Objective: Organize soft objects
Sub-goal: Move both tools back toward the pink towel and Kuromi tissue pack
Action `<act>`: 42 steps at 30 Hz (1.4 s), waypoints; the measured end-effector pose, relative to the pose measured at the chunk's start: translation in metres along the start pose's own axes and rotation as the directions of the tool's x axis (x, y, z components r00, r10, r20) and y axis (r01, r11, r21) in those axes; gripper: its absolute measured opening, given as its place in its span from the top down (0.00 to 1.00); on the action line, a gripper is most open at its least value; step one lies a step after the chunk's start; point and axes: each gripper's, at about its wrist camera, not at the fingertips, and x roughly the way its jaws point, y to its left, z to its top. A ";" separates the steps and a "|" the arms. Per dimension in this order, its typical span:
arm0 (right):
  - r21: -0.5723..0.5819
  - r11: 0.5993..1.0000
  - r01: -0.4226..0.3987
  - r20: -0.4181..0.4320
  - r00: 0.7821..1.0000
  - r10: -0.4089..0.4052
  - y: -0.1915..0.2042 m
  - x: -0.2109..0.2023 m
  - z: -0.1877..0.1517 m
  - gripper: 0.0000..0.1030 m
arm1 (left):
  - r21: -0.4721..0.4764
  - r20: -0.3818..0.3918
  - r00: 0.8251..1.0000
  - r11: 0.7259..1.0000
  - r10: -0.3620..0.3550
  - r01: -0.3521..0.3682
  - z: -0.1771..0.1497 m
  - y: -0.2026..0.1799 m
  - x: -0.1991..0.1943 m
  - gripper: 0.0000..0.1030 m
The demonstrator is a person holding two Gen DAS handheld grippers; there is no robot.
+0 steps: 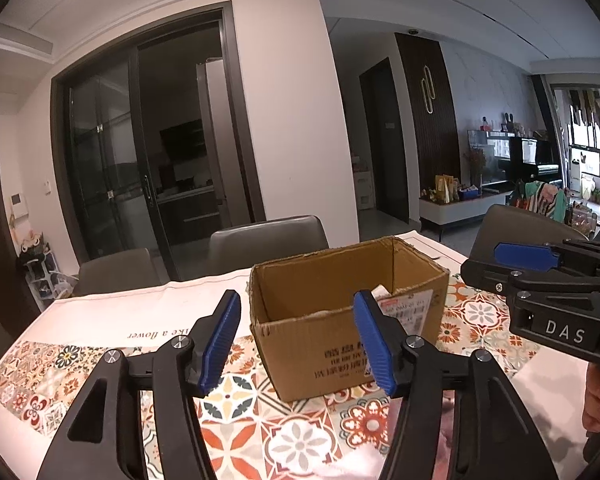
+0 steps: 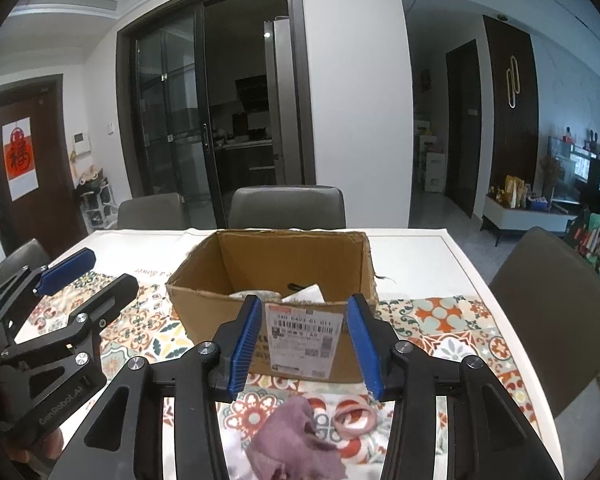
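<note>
My right hand-held gripper hung released right above the cloth, box straight beyond, while my left hand-held gripper, also released, sat farther off.

Dim indoor light, strong fisheye distortion

"DAS" — right tongs

Box: the cardboard box stands on the table, frame centre.
In box: white items lie inside, near its front wall.
Foreground: cloth lies before the box, bottom centre; ring just right of it.
Behind: two chairs beyond the table's far edge.
</note>
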 end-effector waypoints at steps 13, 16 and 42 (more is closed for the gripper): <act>0.007 0.999 0.031 0.009 0.999 -0.031 0.008 -0.041 -0.028 0.45 | 0.030 0.001 1.000 1.000 -0.007 0.007 -0.029 -0.005 -0.045 0.37; 0.010 0.999 0.030 0.002 1.000 -0.030 0.008 -0.045 -0.035 0.44 | 0.028 -0.014 1.000 0.999 -0.019 0.020 -0.035 -0.004 -0.050 0.36; 0.024 1.000 -0.008 -0.228 0.974 0.013 0.014 -0.028 -0.121 0.44 | 0.050 -0.249 0.958 0.986 -0.143 0.160 -0.115 -0.021 -0.048 0.33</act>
